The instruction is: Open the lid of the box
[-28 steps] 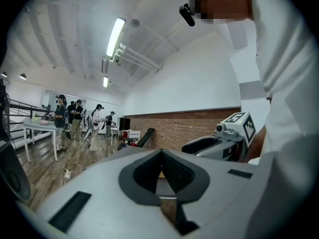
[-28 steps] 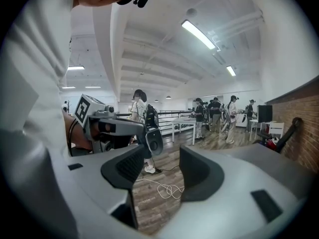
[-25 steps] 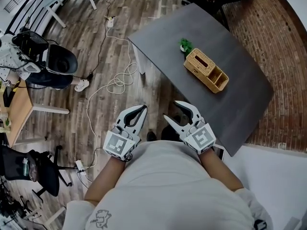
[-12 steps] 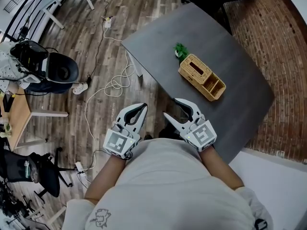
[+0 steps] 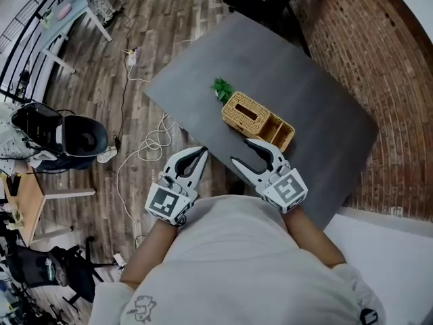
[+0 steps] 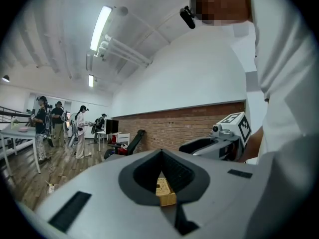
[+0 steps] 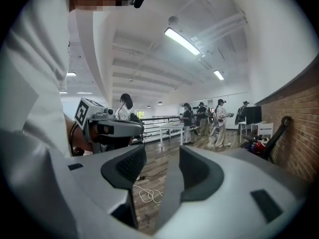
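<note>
The grey table (image 5: 325, 114) runs its near-left edge under both grippers. Wooden floor with a white cable (image 5: 154, 143) lies to the left, a brick wall (image 5: 399, 80) to the right. Bare tabletop spans far and right of the wicker box (image 5: 247, 110), lid shut, which sits near that edge with a green plant (image 5: 222, 90) just beside its far-left corner.

Left gripper (image 5: 201, 154): fingers pressed together, empty, left of the box. Right gripper (image 5: 243, 152): fingers spread, empty, tips just short of the box's near side.

A box (image 5: 257, 119) sits on the table (image 5: 325, 87), a plant (image 5: 221, 89) just beside it at ten o'clock. A cable (image 5: 152, 144) lies on the floor (image 5: 169, 32) at the box's nine o'clock.
</note>
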The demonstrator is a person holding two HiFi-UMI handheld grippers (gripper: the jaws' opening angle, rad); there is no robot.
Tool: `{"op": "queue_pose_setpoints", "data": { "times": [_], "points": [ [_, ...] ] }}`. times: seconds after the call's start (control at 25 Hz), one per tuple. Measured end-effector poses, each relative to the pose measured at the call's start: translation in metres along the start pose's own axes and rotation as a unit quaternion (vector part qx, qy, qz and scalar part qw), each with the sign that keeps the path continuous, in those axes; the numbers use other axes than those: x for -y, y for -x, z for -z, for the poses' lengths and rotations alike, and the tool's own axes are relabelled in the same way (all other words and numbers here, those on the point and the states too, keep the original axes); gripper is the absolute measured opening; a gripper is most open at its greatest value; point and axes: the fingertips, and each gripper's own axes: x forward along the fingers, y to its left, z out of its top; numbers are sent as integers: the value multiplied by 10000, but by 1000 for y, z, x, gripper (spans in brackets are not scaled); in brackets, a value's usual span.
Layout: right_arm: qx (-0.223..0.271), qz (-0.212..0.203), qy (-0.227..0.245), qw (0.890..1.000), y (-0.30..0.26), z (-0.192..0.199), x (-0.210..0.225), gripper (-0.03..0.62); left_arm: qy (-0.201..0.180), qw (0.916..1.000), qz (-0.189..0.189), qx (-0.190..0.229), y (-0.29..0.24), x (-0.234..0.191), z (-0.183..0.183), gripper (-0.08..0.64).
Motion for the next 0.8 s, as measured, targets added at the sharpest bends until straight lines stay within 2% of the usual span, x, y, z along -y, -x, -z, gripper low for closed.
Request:
{"op": "queue_pose_setpoints", "data": {
  "times": [0.2, 0.44, 0.8],
  "points": [
    [84, 315, -99, 9994, 25, 3, 39, 225, -53, 9993, 358, -86, -45, 19, -2, 11],
    [68, 693, -238, 9973, 51, 11, 65, 225, 4, 9975, 678, -210, -85, 30, -2, 11],
    [24, 1466, -364, 9885, 77, 19, 100, 225, -81, 9883, 1506, -223, -135, 48, -3, 11]
  ]
}}
